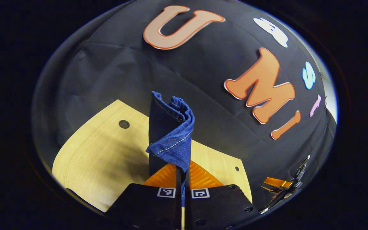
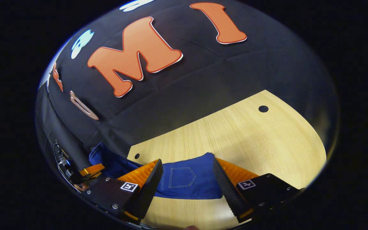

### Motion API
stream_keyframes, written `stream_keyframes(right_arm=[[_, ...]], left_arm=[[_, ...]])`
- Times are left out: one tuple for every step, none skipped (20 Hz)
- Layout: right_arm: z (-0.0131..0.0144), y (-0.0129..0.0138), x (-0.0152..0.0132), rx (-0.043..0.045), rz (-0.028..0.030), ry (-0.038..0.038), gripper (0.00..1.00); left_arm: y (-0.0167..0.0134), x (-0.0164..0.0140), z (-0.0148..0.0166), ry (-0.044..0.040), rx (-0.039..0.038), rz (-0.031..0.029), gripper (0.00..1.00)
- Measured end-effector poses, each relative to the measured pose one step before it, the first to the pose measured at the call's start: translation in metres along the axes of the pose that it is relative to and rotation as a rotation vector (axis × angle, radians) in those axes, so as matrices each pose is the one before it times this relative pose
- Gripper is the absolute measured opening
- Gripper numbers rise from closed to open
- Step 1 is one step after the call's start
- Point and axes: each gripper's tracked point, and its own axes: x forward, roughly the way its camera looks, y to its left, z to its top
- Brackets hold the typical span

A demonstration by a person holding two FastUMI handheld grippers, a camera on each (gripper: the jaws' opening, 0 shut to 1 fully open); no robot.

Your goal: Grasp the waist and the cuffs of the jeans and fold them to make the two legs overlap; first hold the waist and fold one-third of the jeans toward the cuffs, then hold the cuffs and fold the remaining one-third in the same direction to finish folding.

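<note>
In the left gripper view, the left gripper has its 2 fingers pressed nearly together on a bunched fold of the jeans. The denim stands up from between the fingers in a twisted column above the desk, its stitched hem edge curling over at the top and a seam running slantwise across the front flap. Behind the jeans the desk's pale wood shows a round hole, and a smaller hole sits near the desk's far corner. Off the desk's edge, to the right of the jeans, the other gripper appears small, and I cannot tell how it stands from here.

In the right gripper view, the right gripper has its 2 fingers spread wide, 1 on each side of the jeans without pressing them. The denim here lies flat on the desk, a stitched pocket facing up between the fingers. More of the jeans trails past the desk's left corner toward the left gripper.
</note>
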Motion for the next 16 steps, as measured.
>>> stream_keyframes(right_arm=[[0.00118, -0.00456, -0.00146, -0.00464, 0.00248, -0.00268, 0.97], [0.00142, -0.00583, -0.00210, -0.00315, -0.00390, -0.00017, 0.97], [0.00084, -0.00456, -0.00141, -0.00095, 0.00071, -0.00146, 0.97], [0.00076, -0.00518, -0.00160, -0.00134, 0.00191, 0.00070, 0.97], [0.00130, -0.00670, -0.00072, 0.00089, -0.00385, -0.00103, 0.97], [0.00036, -0.00415, 0.00017, 0.00007, 0.00513, 0.00139, 0.97], [0.00062, -0.00582, -0.00080, 0.00336, -0.00338, 0.00240, 0.97], [0.00123, -0.00476, -0.00116, 0.00291, 0.00600, 0.00022, 0.97], [0.00062, -0.00536, -0.00060, 0.00386, -0.00179, 0.00255, 0.97], [0.00126, -0.00520, -0.00023, 0.00376, 0.00027, -0.00195, 0.97], [0.00040, -0.00385, -0.00066, 0.00150, 0.00223, 0.00316, 0.97], [0.00021, -0.00517, -0.00031, 0.00158, -0.00232, 0.00196, 0.97], [0.00021, -0.00292, 0.00050, -0.00201, 0.00317, 0.00148, 0.97], [-0.00045, -0.00426, -0.00088, -0.00184, -0.00608, 0.00251, 0.97], [0.00101, -0.00261, 0.00018, -0.00536, 0.00270, -0.00421, 0.97], [0.00037, -0.00253, -0.00063, -0.00648, -0.00576, -0.00133, 0.97]], left_arm=[[-0.01343, 0.00441, -0.00680, 0.00571, 0.01839, -0.00548, 0.04], [-0.01448, 0.00438, -0.00732, 0.01468, 0.02112, -0.01457, 0.04], [-0.01512, 0.00642, -0.00886, 0.01134, 0.01796, -0.00749, 0.04], [-0.01413, 0.00723, -0.00816, 0.01656, 0.01974, -0.00992, 0.04], [-0.01144, 0.00778, -0.00813, 0.01382, 0.01666, -0.00299, 0.04], [-0.01345, 0.00552, -0.00837, 0.01485, 0.01661, -0.01115, 0.04], [-0.01187, 0.00736, -0.00851, 0.01497, 0.01483, -0.00476, 0.04], [-0.00901, 0.00976, -0.00996, 0.02421, 0.01637, 0.00136, 0.04], [-0.00798, 0.01066, -0.00977, 0.01729, 0.01562, 0.00535, 0.04], [-0.00836, 0.00741, -0.00963, 0.02242, 0.01392, 0.00325, 0.04], [-0.00899, 0.00901, -0.00821, 0.02086, 0.01443, 0.00466, 0.04], [-0.00692, 0.00791, -0.00880, 0.02868, 0.02647, 0.01426, 0.04], [-0.00645, 0.00541, -0.00782, 0.02393, 0.04126, 0.02171, 0.04], [-0.00431, 0.00450, -0.00671, 0.01889, 0.05207, 0.03275, 0.04], [-0.00540, -0.00060, -0.00387, 0.00538, 0.05399, 0.02361, 0.05], [-0.00486, -0.00253, 0.00001, 0.00237, 0.05354, 0.00408, 0.07]])
